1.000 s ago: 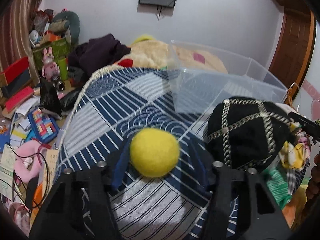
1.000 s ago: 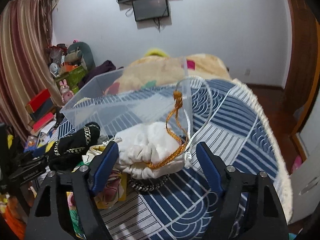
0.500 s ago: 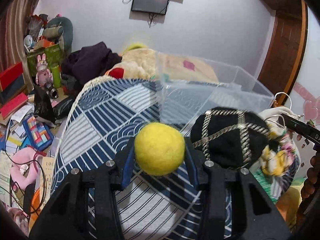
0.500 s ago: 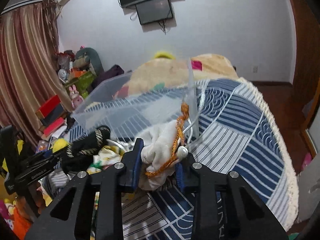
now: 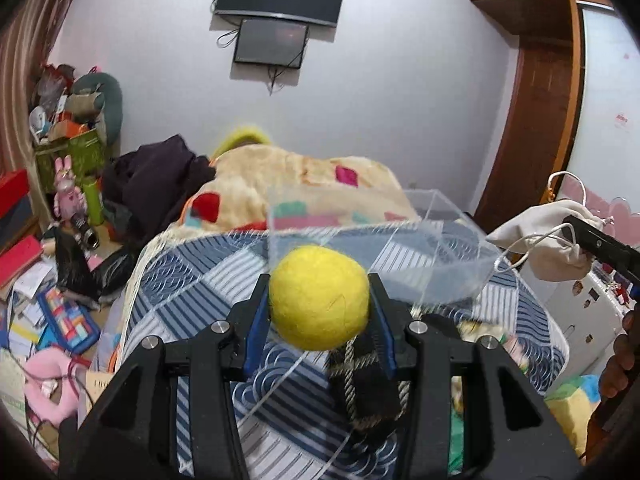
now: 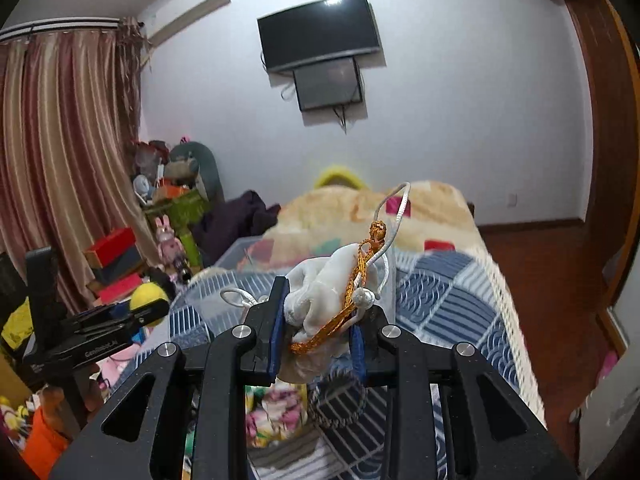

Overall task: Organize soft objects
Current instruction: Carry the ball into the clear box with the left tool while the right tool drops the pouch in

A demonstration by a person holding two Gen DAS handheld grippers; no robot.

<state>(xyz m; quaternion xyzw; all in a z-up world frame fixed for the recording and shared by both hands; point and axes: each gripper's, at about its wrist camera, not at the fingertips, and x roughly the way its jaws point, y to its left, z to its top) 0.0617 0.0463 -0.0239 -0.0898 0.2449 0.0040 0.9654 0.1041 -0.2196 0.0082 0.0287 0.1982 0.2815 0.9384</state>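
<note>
We are in a cluttered bedroom, over a bed with a blue-and-white patterned cover, a screen on the far wall at twelve o'clock and piled clutter on the floor at nine o'clock. A clear plastic box sits on the bed just beyond our tools.

Our left tongs are clenched on a yellow felt ball, held above the cover right at the near wall of the box. Our right tongs are clenched on a white drawstring pouch with a gold cord looped across it; in the left view the pouch hangs at three o'clock, beside the box's right corner.

We judge that both pickups are done and we are in the carry step, bringing two soft things to the box. The next move calls for lifting each load over the rim, then releasing one at a time so that the pouch's loose strings do not catch on the box edge.

Below the ball lies a black knitted piece with a pale rope pattern, half covered by our tongs, and we cannot say what it is. More flowered fabric sits underneath in the right view, blurred and cut off. The box's walls are see-through, so whether anything already lies inside is hard to make out.
</note>
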